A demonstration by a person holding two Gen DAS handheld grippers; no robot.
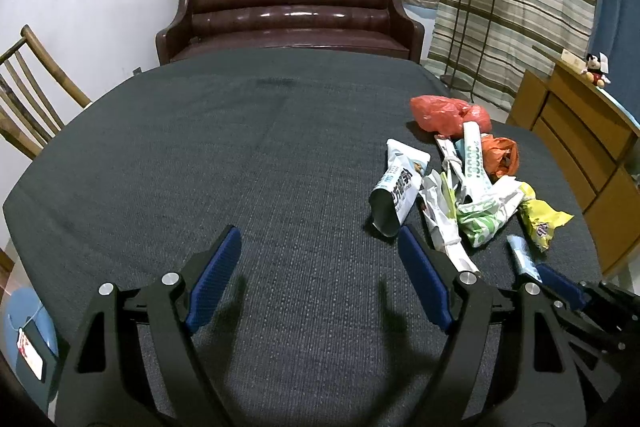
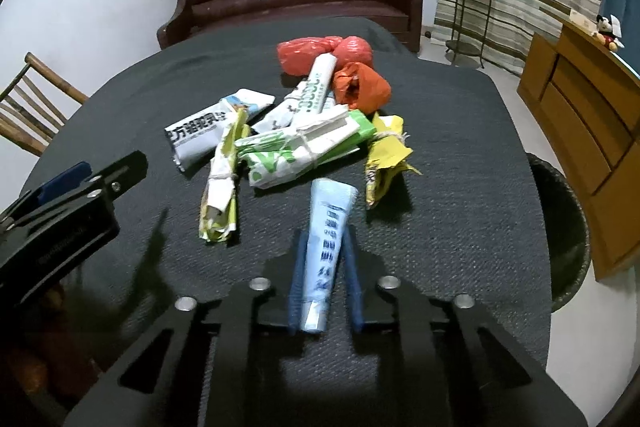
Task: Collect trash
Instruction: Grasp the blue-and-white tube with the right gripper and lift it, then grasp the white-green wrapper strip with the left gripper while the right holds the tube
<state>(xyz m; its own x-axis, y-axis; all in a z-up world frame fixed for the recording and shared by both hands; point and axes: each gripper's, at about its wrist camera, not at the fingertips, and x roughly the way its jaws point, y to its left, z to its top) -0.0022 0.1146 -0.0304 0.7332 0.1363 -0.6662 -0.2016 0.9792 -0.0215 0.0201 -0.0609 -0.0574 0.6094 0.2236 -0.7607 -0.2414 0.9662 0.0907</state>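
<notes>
The right gripper (image 2: 323, 267) was clamped on a pale blue tube wrapper (image 2: 326, 243), its two blue fingers (image 2: 298, 279) pressed against either side of the tube, which pointed forward toward the rest of the litter on the dark grey tablecloth (image 2: 460, 187). The left gripper (image 1: 320, 267) hung over bare cloth with its fingers (image 1: 216, 279) spread wide apart and nothing between them; from the right wrist view it showed at the left edge of the table. The trash lay in a loose heap toward the right side of the table: a white packet with black lettering (image 2: 204, 135) at the left of the heap, a tied bundle of white and yellow-green paper (image 2: 220, 187) just beside it, a green and white wrapper (image 2: 296, 151) bound with string in the middle, a crumpled yellow wrapper (image 2: 386, 155) to the right, and behind them a rolled white tube (image 2: 318, 83), an orange bag (image 2: 360, 87) and a red plastic bag (image 2: 316, 53), all touching or overlapping. A dark woven bin (image 2: 564, 227) stood on the floor just beside the table's right edge, near a wooden cabinet (image 2: 584, 131). A brown leather sofa (image 1: 288, 11) sat behind the table
</notes>
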